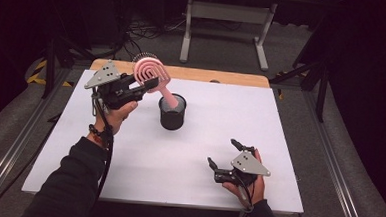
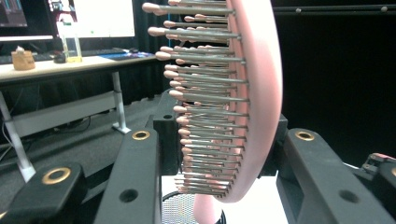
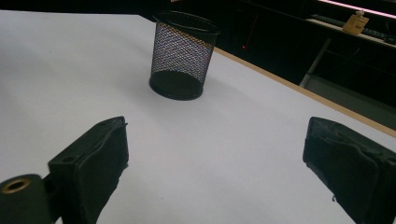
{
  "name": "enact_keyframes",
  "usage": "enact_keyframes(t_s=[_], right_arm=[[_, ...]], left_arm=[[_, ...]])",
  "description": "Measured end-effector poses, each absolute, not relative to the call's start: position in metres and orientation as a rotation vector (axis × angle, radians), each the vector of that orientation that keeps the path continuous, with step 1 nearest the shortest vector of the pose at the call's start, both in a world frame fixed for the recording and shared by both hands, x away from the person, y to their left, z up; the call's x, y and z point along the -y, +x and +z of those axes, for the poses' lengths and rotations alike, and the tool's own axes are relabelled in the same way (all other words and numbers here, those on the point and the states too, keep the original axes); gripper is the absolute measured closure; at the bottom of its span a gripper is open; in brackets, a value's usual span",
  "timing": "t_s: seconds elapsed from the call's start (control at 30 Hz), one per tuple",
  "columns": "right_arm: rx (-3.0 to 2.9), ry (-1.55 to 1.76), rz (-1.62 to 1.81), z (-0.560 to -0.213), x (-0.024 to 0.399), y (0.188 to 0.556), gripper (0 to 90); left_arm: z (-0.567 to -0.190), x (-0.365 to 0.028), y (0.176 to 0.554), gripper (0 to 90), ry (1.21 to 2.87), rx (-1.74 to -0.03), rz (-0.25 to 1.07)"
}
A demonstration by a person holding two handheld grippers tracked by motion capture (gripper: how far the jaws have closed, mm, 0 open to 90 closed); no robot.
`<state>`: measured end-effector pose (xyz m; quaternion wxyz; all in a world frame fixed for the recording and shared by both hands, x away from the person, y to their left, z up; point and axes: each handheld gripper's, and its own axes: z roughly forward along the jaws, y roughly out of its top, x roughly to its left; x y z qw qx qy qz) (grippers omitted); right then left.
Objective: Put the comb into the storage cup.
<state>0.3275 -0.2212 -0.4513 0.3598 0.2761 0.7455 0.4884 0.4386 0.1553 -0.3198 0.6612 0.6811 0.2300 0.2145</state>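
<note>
A pink hairbrush (image 1: 151, 70) with metal bristles (image 2: 205, 116) is held up at the back left of the white table (image 1: 177, 183). My left gripper (image 1: 149, 82) is shut on the brush's head, one jaw on each side of it (image 2: 261, 93). The pink handle (image 1: 166, 94) slants down to the mouth of a black mesh cup (image 1: 172, 115); whether its tip is inside I cannot tell. The cup (image 3: 183, 56) looks empty in the right gripper view. My right gripper (image 1: 222, 152) rests low at the front right, open, with bare table between its fingers (image 3: 93, 158).
A wooden strip (image 1: 222, 76) runs along the table's far edge. Beyond it stand a grey desk frame (image 1: 228, 12) and cables on the floor. Metal rails (image 1: 328, 160) flank the table on both sides.
</note>
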Motion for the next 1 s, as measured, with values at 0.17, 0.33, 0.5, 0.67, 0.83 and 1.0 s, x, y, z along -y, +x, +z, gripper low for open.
enact_keyframes(t_s=[0.17,0.33,0.5,0.67,0.83,1.0], right_arm=[[-1.918,0.724,1.262,-0.452,0.222,0.328,7.5],[-1.918,0.721,1.249,-0.452,0.222,0.328,7.4],[-1.924,0.714,1.243,-0.453,0.221,0.328,7.4],[-1.928,0.71,1.235,-0.453,0.22,0.329,7.5],[-1.928,0.71,1.234,-0.453,0.22,0.329,7.5],[-1.935,0.71,1.234,-0.454,0.22,0.329,7.5]], left_arm=[[-0.325,-0.148,0.446,62.7,1.568,-0.536,0.497],[-0.329,-0.144,0.451,62.7,1.577,-0.55,0.502],[-0.333,-0.14,0.456,62.6,1.593,-0.564,0.505],[-0.34,-0.134,0.462,62.7,1.615,-0.583,0.506],[-0.348,-0.13,0.465,62.6,1.625,-0.598,0.494],[-0.357,-0.128,0.468,62.6,1.628,-0.614,0.47]])
